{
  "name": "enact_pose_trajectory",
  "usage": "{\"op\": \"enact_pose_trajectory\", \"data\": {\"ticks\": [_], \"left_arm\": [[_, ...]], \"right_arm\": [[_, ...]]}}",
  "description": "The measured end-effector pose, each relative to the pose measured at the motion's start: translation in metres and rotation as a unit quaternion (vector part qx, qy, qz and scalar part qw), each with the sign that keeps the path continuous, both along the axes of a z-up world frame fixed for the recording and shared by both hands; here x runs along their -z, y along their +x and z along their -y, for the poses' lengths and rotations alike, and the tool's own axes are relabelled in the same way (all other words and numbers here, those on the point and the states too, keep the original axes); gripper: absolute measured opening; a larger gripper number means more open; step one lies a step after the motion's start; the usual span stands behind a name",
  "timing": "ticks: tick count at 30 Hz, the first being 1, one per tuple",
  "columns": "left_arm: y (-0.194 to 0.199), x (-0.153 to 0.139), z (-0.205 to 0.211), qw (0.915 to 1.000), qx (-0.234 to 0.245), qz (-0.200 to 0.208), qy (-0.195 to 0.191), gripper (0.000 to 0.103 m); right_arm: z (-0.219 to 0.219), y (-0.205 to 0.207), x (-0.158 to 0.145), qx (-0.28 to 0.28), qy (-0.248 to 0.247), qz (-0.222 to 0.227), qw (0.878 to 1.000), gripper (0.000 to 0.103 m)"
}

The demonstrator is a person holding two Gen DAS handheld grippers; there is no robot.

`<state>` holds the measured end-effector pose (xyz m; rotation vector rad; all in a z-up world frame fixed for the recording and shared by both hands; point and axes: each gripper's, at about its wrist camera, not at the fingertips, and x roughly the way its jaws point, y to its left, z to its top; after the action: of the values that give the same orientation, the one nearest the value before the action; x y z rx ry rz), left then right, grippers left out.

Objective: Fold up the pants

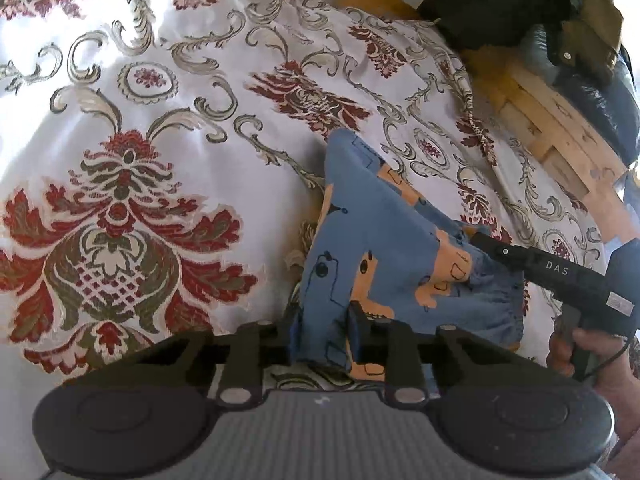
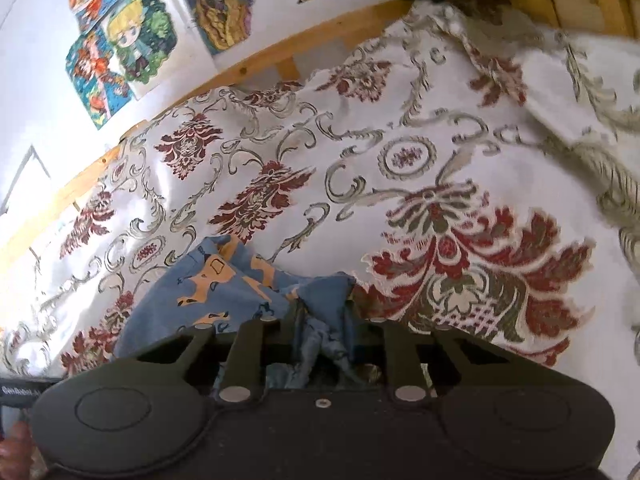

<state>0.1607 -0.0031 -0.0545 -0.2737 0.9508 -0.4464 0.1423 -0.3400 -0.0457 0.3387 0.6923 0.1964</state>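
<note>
Pants: small blue pair with an orange print, lifted over the patterned bedspread, bunched between both tools.
Left gripper: pinching a fold of the pants at 6 o'clock.
Right gripper: clamped on gathered blue cloth; seen from the left at 3 o'clock, at the waistband.

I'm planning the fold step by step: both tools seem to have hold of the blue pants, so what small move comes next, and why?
Probably draw the two tools apart to stretch the fabric flat. The left tool and right tool each pinch the pants, which hang bunched and creased between them above the patterned bedspread, not yet spread for folding.
</note>
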Motion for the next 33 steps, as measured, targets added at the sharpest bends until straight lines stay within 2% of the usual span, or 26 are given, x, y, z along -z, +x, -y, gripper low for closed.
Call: {"op": "enact_pose_trajectory", "data": {"ticks": [6,9,11,18,23,25,28,30,33], "left_arm": [[-0.010,-0.011,0.005,0.9992,0.004,0.039,0.011,0.019],[-0.016,-0.020,0.010,0.9971,0.010,0.072,0.019,0.019],[-0.017,-0.025,0.012,0.9963,0.011,0.083,0.017,0.019],[-0.011,-0.045,0.011,0.9904,-0.015,0.136,0.016,0.019],[0.014,-0.066,0.010,0.9851,-0.033,0.168,0.016,0.019],[0.032,-0.064,0.009,0.9850,-0.045,0.166,0.008,0.019],[0.054,-0.046,0.004,0.9866,-0.064,0.150,0.004,0.019],[0.064,-0.027,-0.003,0.9890,-0.069,0.130,0.011,0.019],[0.074,0.001,-0.015,0.9938,-0.076,0.080,0.016,0.020]], "right_arm": [[-0.022,-0.007,-0.018,-0.025,-0.090,0.040,0.995,0.017],[-0.045,-0.011,-0.030,-0.051,-0.183,0.074,0.979,0.015],[-0.056,-0.012,-0.037,-0.066,-0.221,0.094,0.969,0.015],[-0.076,0.007,-0.062,-0.097,-0.266,0.131,0.950,0.013],[-0.085,0.050,-0.088,-0.125,-0.289,0.143,0.938,0.011],[-0.088,0.074,-0.093,-0.136,-0.295,0.143,0.935,0.011],[-0.092,0.112,-0.086,-0.147,-0.292,0.121,0.937,0.011],[-0.096,0.129,-0.067,-0.157,-0.291,0.100,0.939,0.011],[-0.099,0.135,-0.028,-0.157,-0.286,0.063,0.943,0.011]]}}
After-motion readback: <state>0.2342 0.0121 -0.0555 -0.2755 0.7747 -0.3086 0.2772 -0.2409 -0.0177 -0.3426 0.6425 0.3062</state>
